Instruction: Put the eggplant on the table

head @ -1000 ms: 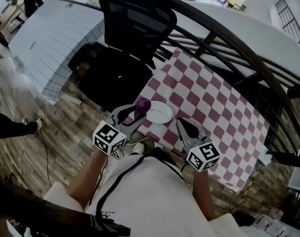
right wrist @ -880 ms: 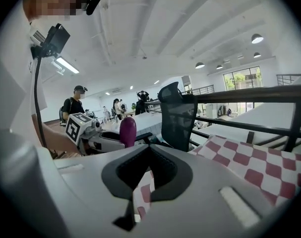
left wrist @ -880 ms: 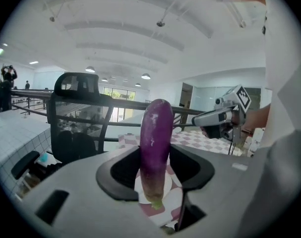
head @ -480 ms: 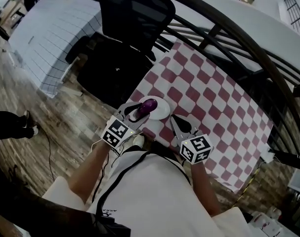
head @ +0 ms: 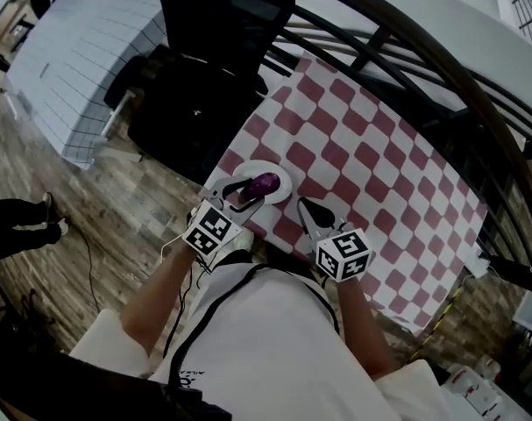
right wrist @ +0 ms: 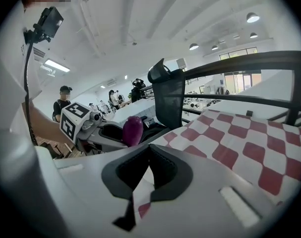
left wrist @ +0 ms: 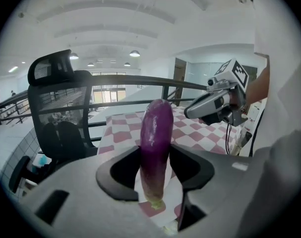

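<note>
My left gripper (head: 244, 192) is shut on a purple eggplant (head: 265, 183) and holds it just over a white plate (head: 280, 171) at the near left edge of the checked table (head: 371, 165). In the left gripper view the eggplant (left wrist: 155, 138) stands between the jaws of the left gripper (left wrist: 155, 155), stem end toward the camera. The right gripper (head: 303, 207) hovers beside the plate to its right, jaws together and empty. From the right gripper view, the right gripper (right wrist: 149, 150) shows nothing in it, with the eggplant (right wrist: 133, 129) off to the left.
A black office chair (head: 213, 33) stands beyond the table's left end. A dark curved railing (head: 406, 46) runs along the table's far side. A white tiled surface (head: 81, 60) lies at far left, and a person's feet (head: 24, 222) rest on the wood floor.
Both grippers have come down toward the table. The eggplant, earlier left of the plate, now sits over it, still in the left gripper.
</note>
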Demonstrator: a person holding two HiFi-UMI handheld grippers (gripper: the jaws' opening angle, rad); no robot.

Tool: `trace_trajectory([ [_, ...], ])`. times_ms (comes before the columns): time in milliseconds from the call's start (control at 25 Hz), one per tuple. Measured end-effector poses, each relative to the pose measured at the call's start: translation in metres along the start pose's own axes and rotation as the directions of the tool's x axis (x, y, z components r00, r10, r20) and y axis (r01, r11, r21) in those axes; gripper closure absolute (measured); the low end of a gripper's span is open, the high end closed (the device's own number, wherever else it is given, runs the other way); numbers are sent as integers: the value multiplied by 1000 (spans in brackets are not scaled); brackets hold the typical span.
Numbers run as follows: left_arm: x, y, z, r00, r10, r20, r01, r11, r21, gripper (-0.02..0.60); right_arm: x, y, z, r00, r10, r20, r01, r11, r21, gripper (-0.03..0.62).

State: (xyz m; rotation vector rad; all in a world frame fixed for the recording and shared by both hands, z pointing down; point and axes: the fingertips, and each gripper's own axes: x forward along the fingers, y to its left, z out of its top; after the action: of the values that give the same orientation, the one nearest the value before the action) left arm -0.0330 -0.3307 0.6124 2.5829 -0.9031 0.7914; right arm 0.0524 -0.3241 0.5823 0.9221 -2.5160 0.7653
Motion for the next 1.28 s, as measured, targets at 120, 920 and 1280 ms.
trace_trajectory([
  [120, 14, -1, -11, 999, -20, -39, 21, 999, 26, 383, 1, -10, -6, 1000, -8, -12, 8, 1000, -2, 586],
  [920, 67, 7, -53, 948, -46, -315, 172, 908, 383, 383, 4, -35, -23, 999, -41, -21, 42, 998, 48, 586],
  [1280, 81, 13, -71, 915, -30, -402, 231, 856, 462, 383, 6, -36, -26, 998, -46, -34, 47, 997, 54, 586],
])
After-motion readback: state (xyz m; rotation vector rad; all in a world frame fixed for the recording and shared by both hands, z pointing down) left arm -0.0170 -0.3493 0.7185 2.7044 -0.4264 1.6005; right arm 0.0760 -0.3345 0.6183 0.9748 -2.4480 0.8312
